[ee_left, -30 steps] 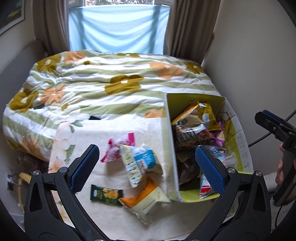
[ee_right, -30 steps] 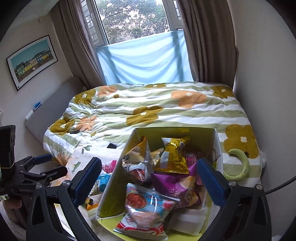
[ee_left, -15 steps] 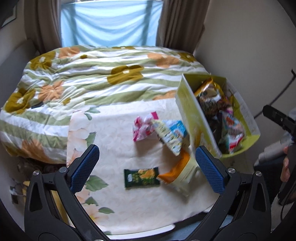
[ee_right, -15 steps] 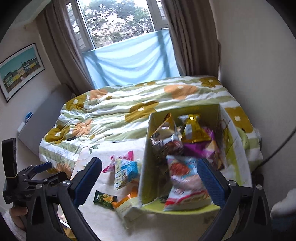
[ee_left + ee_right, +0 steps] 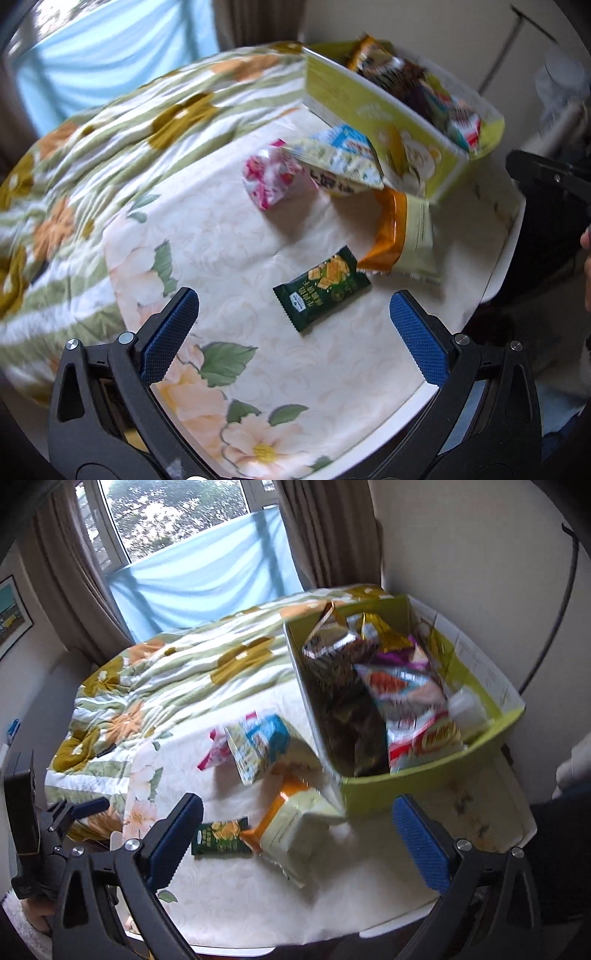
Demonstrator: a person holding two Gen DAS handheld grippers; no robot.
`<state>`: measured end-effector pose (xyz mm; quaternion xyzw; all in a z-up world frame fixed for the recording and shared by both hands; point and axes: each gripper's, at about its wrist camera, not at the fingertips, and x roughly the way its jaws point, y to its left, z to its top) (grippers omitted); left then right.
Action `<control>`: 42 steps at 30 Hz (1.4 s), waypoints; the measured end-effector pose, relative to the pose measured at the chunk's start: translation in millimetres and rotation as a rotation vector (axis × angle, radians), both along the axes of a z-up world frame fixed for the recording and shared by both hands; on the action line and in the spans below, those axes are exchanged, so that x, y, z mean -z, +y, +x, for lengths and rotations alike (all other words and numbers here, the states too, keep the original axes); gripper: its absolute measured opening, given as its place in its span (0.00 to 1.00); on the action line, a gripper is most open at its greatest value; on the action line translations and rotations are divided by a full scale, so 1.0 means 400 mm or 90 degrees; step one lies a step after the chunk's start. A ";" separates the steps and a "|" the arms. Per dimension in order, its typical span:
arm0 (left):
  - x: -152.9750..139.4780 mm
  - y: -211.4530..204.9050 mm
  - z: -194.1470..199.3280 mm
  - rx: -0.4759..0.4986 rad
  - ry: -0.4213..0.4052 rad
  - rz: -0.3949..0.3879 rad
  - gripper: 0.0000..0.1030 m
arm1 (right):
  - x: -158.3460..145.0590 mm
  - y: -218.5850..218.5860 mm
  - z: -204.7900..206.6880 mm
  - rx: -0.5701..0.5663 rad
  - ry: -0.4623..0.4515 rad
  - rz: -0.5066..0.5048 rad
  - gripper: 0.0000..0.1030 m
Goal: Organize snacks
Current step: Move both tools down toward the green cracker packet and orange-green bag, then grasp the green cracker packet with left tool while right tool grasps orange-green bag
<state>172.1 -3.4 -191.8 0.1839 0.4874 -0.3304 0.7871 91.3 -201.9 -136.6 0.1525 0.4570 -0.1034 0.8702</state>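
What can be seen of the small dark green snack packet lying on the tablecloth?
The dark green packet is a small, flat, glossy wrapper with crimped, serrated ends, a picture of yellow crackers and pale print too small to read. It looks sealed and lies flat on the floral tablecloth, apart from the box. In the left wrist view it lies ahead of the open left gripper, touched by neither finger. One corner lies at, perhaps just touching, the orange-and-cream bag; in the right wrist view the two look in contact.

Both wrist views overlook table [image 5: 258, 258], sharing snacks.
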 end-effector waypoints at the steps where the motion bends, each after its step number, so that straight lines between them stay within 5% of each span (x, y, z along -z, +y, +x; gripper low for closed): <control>1: 0.014 -0.012 0.000 0.025 -0.003 0.009 0.94 | 0.015 0.007 -0.001 0.008 0.008 -0.005 0.99; 9: 0.169 -0.110 0.022 0.182 0.007 0.078 0.78 | 0.157 0.035 0.013 0.049 0.061 -0.003 0.99; 16: 0.256 -0.143 0.044 0.226 0.032 0.106 0.73 | 0.239 0.033 0.038 0.074 0.075 0.020 0.99; 20: 0.285 -0.151 0.054 0.223 0.055 0.111 0.60 | 0.266 0.021 0.054 0.081 0.083 0.037 0.99; 26: 0.287 -0.161 0.056 0.206 0.061 0.103 0.59 | 0.291 0.019 0.079 0.082 0.091 0.052 0.99; 32: 0.279 -0.159 0.050 0.192 0.064 0.106 0.47 | 0.314 0.035 0.109 0.085 0.092 0.065 0.86; 42: 0.276 -0.146 0.071 0.079 0.074 0.104 0.42 | 0.329 0.036 0.117 0.094 0.111 0.046 0.80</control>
